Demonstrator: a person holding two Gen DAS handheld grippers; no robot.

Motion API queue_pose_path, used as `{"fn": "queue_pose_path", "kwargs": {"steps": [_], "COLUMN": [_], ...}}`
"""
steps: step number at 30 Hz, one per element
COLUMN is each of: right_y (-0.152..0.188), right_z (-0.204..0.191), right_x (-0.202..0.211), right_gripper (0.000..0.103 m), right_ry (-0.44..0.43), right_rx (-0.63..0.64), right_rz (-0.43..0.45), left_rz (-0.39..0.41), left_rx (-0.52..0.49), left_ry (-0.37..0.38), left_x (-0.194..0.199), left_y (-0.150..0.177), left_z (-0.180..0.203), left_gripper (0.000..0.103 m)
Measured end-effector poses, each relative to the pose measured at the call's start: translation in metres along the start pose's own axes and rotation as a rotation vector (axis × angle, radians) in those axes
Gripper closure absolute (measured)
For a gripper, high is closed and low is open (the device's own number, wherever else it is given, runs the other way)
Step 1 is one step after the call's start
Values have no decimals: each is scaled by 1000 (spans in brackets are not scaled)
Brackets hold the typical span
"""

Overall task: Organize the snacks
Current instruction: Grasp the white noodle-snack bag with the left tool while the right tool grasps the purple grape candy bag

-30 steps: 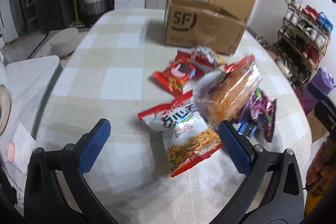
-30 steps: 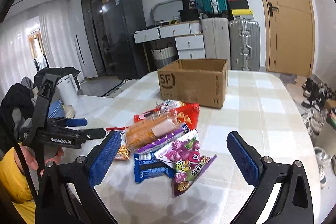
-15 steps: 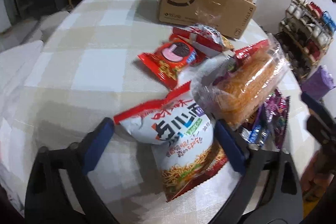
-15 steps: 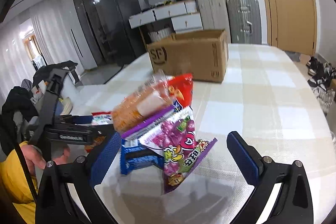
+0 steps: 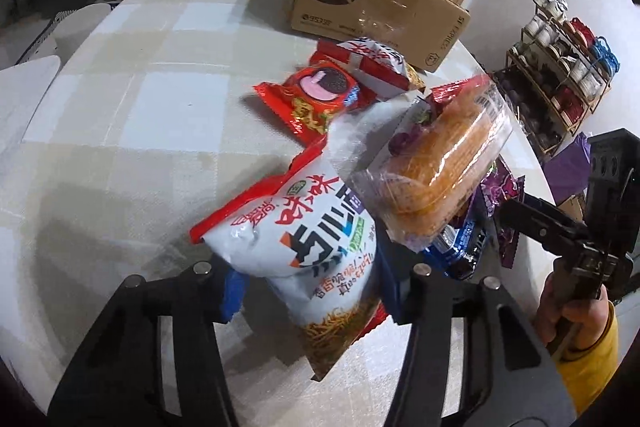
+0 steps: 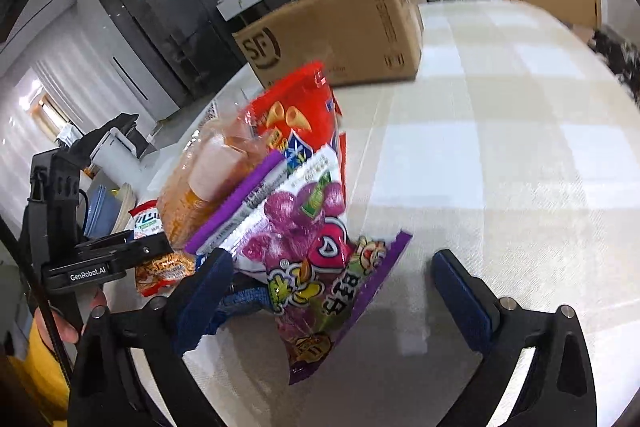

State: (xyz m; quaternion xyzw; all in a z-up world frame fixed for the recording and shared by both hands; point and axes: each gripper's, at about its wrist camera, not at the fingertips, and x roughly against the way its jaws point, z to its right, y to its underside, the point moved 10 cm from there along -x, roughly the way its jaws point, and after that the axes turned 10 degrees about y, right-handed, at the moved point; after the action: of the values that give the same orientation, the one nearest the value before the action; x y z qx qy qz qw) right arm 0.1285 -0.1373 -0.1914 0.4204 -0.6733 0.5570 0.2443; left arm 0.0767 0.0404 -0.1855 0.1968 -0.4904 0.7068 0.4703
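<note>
Left wrist view: the left tongs (image 5: 312, 283) are closing on the white noodle-snack bag (image 5: 316, 247); the blue pads press its two sides, pinching it near the middle. The bag lies on the checked tabletop (image 5: 132, 131) at about 6 o'clock in the heap. At 1 o'clock from it, a clear pack of orange snacks (image 5: 444, 167) leans over it. At 12 o'clock lies a red cookie packet (image 5: 316, 95), with a red-and-white bag (image 5: 372, 63) behind it, and beyond that the cardboard box (image 5: 372, 3). At 3 o'clock, the right tongs (image 5: 560, 227) show dimly in a hand (image 5: 576, 311) with a yellow sleeve.

Right wrist view: the right tongs (image 6: 332, 287) are spread wide and closing, with the purple grape-candy bag (image 6: 312, 251) between them. The left pad is against the bag's edge; the right pad stands apart from it. A red cone-snack bag (image 6: 296, 115) stands at 12 o'clock behind it, and the orange pack (image 6: 200, 187) at 10 o'clock. The cardboard box (image 6: 340, 31) sits at 12 o'clock farther back.
</note>
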Motion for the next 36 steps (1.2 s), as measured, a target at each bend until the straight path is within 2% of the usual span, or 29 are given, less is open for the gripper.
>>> {"fn": "queue_pose_path", "kwargs": {"steps": [2, 4, 6, 8, 12, 21, 27, 36], "right_y": [-1, -3, -3, -1, 3, 5, -4, -22], "right_z": [-2, -1, -3, -8, -12, 0, 2, -26], "right_x": [-2, -4, -4, -5, -4, 17, 48, 101], "right_gripper": [22, 25, 38, 47, 50, 52, 52, 52], "right_ry": [-16, -8, -4, -31, -25, -66, -99, -156], "right_rx": [-9, -15, -13, -14, -6, -96, -135, -82], "right_rz": [-11, -13, -20, -33, -32, 3, 67, 163], "left_rz": [7, 12, 18, 27, 42, 82, 126, 198], "left_rx": [14, 20, 23, 30, 30, 25, -3, -87], "left_ry": [3, 2, 5, 9, 17, 30, 8, -21], "left_x": [3, 7, 10, 14, 23, 45, 65, 103], "left_y": [0, 2, 2, 3, 4, 5, 2, -10], "left_z": [-4, -7, -9, -12, -14, -11, -4, 27], "left_gripper": [53, 54, 54, 54, 54, 54, 54, 54]}}
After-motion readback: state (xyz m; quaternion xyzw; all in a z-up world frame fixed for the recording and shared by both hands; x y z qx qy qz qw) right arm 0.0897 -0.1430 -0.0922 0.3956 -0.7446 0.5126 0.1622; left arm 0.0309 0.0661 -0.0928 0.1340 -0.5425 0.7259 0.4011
